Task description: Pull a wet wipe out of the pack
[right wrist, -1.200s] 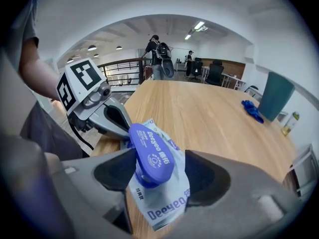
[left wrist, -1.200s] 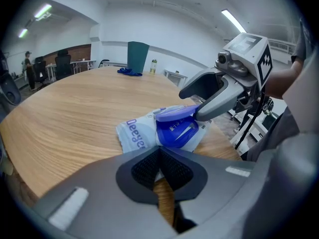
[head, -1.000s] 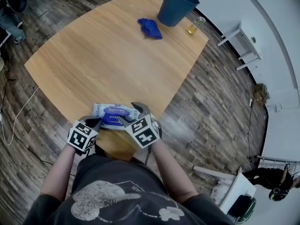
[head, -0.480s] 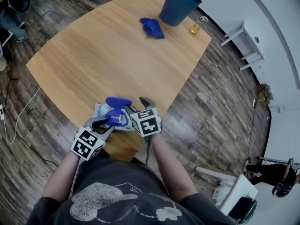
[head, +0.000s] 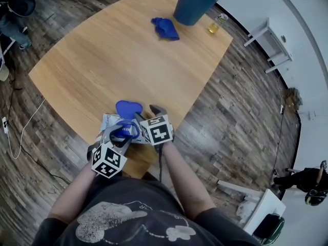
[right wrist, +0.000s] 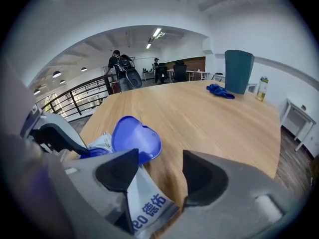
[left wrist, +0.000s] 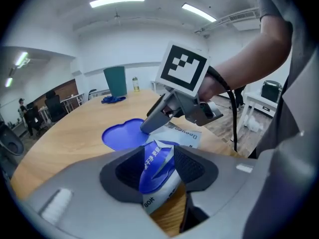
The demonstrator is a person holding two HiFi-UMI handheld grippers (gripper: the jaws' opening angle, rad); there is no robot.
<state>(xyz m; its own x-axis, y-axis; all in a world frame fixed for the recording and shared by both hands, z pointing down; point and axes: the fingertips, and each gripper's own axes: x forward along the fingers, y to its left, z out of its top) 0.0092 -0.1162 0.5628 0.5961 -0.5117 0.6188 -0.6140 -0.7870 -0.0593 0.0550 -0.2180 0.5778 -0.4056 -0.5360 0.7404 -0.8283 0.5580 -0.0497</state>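
The wet wipe pack [head: 117, 123], white with a blue label, lies at the table's near edge. Its blue lid [head: 128, 108] is flipped open toward the far side. My left gripper [head: 121, 135] is at the pack's near end. Its jaws have just been opening and now stand wide, and the blue label end [left wrist: 155, 163] sits between the pads without being clamped. My right gripper [head: 149, 115] hovers low over the pack's right end; its jaws have just been closing a little and are still apart. The pack's corner [right wrist: 147, 205] shows below them, with the lid [right wrist: 137, 138] just beyond.
A blue bin [head: 195, 4], a crumpled blue cloth [head: 165, 28] and a small bottle of yellow liquid [head: 213, 27] stand at the table's far end. The table's near edge [head: 136, 165] is right under my grippers. A white side table [head: 266, 40] stands on the wooden floor beyond.
The pack's lid has swung open. My left gripper has opened, rolled and drawn back toward me. My right gripper has sunk closer to the pack.
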